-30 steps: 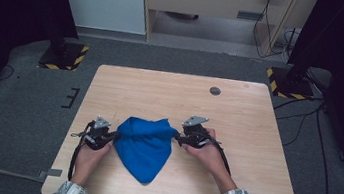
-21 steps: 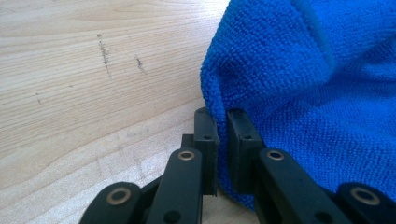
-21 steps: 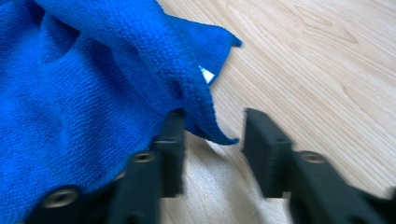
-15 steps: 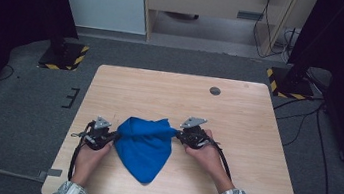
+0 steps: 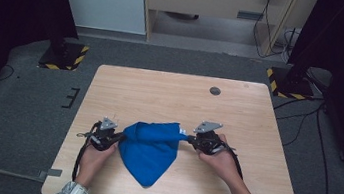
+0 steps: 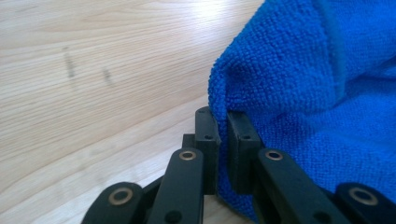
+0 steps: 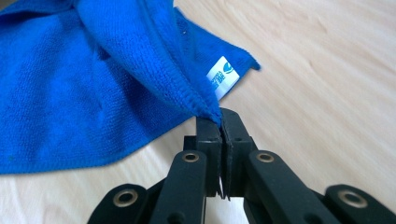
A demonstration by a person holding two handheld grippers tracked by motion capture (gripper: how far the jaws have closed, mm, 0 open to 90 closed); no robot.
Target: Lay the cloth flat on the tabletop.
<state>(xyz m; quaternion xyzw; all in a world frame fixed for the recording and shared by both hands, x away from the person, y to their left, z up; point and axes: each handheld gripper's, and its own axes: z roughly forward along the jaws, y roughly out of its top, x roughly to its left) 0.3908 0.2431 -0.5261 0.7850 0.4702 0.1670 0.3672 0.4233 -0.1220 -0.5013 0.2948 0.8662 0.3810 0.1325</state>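
Blue microfibre cloth [image 5: 150, 149] lies on the near half of the light wooden table [image 5: 160, 95], between the person's two hands, bunched along its far edge and tapering to a point toward the person. Left tool [image 5: 113, 138] sits at the cloth's left side; in the left gripper view its jaws stand close together with a fold of cloth [image 6: 299, 84] pinched between them, the fabric rising above the pads and spilling to the right. Right tool [image 5: 189, 139] sits at the cloth's right corner; its jaws have just been closing, and in the right gripper view they are now pressed together on the hemmed corner of the cloth [image 7: 116, 79], which lifts off the table from that grip. A small white label [image 7: 223, 77] with blue print lies on the cloth edge just beyond the right tool's tips. Both tools rest low over the table, pointing inward toward each other. A dark round cap [image 5: 215, 90] sits in the table's far right part, well apart from the cloth.
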